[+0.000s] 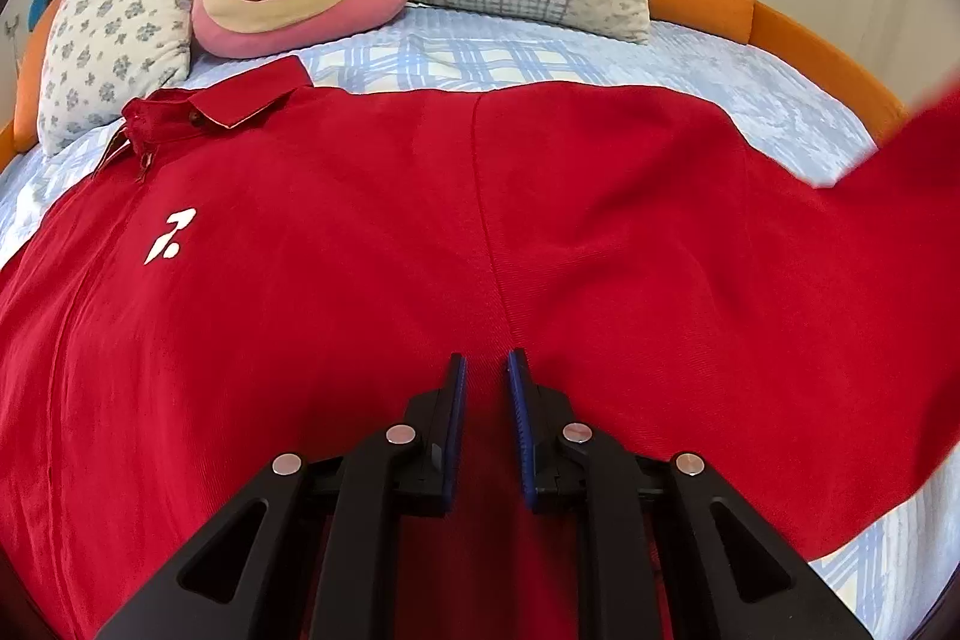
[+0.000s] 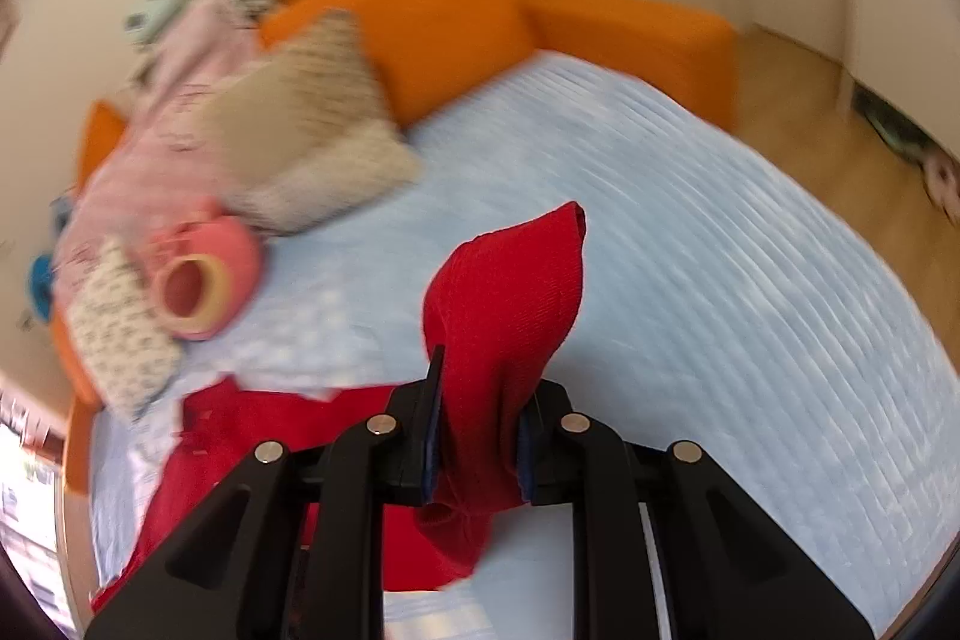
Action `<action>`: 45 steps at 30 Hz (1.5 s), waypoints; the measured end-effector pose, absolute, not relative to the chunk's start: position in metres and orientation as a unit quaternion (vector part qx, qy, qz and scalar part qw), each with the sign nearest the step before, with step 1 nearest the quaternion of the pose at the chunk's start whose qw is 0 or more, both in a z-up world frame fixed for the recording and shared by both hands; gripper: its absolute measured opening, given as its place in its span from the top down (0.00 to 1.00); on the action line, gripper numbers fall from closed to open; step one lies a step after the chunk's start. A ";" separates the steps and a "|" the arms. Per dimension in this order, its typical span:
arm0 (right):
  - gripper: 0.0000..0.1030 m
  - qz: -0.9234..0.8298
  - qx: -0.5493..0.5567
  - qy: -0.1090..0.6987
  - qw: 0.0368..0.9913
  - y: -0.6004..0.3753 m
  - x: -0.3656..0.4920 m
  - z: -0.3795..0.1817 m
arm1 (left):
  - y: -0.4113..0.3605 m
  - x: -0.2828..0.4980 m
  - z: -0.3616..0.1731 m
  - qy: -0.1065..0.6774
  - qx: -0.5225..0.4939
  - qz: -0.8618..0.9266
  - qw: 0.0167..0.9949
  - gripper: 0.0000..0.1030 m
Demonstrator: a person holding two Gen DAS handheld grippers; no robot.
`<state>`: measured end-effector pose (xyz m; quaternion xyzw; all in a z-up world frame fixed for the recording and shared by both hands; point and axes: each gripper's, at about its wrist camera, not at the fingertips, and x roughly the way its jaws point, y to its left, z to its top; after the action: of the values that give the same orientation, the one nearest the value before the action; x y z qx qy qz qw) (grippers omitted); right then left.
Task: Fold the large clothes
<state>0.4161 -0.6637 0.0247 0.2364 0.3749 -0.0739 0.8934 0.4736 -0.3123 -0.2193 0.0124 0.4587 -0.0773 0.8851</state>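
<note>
Left wrist view shows the shirt [image 1: 360,280] logo, left claw [image 1: 487,370] pinching fabric; right claw [image 2: 480,400], blurred, clamps the sleeve [image 2: 510,292].

- Left hand-held gripper [image 1: 486,361], pitched steeply downward, jaws drawn nearly together with a narrow gap between the blue pads, tips pressed into the red shirt [image 1: 360,244].
- Right hand-held gripper [image 2: 480,400], angled down, jaws clamped on a bunched red sleeve [image 2: 510,292] standing up between its fingers.
</note>
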 end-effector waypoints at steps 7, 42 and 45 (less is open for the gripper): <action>0.81 -0.003 0.125 0.356 0.926 -0.496 0.452 0.127 | -0.315 0.469 -0.219 0.452 0.019 -0.076 0.889 0.83; 0.99 0.248 -0.026 0.525 0.814 0.074 0.505 -0.162 | -0.308 0.431 -0.219 0.421 0.029 -0.126 0.898 0.78; 0.99 0.264 -0.036 0.523 0.810 0.091 0.500 -0.169 | -0.305 0.431 -0.220 0.422 0.019 -0.132 0.897 0.77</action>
<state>0.4996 0.0914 -0.1688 -0.0355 0.5232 0.2638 0.8096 0.4311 -0.3053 -0.2201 0.0192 0.4217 -0.1317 0.8969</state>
